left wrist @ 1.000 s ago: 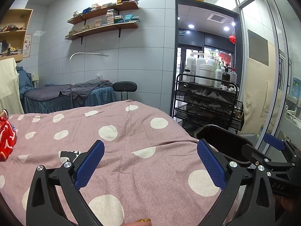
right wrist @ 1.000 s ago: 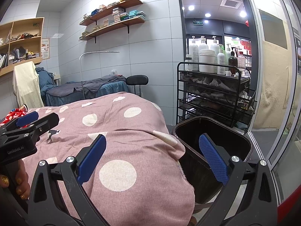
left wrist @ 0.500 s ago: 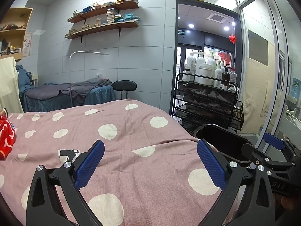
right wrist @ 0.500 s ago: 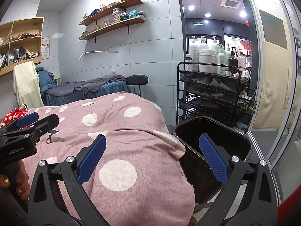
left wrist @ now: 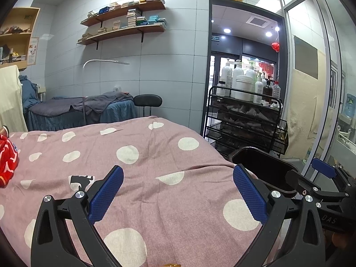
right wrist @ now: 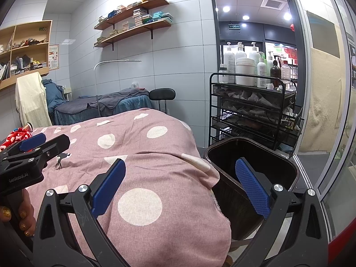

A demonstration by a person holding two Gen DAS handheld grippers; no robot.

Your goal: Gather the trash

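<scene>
A dark brown trash bin (right wrist: 251,155) stands on the floor against the right edge of the bed, also visible in the left wrist view as the bin (left wrist: 262,162). My right gripper (right wrist: 178,184) is open, its right finger over the bin's mouth and its left finger over the pink polka-dot cover (right wrist: 138,151). My left gripper (left wrist: 178,191) is open above the cover (left wrist: 144,166), holding nothing. A red and white patterned item (left wrist: 6,162) lies at the bed's far left, seen too as the red item (right wrist: 19,134). No loose trash shows between either pair of fingers.
A black wire cart (right wrist: 253,115) with bottles stands behind the bin beside a doorway. A glass partition (right wrist: 322,111) runs along the right. A second bed (left wrist: 80,109), a black stool (left wrist: 148,101) and wall shelves (left wrist: 124,17) are at the back. A hand (right wrist: 20,211) grips the left tool.
</scene>
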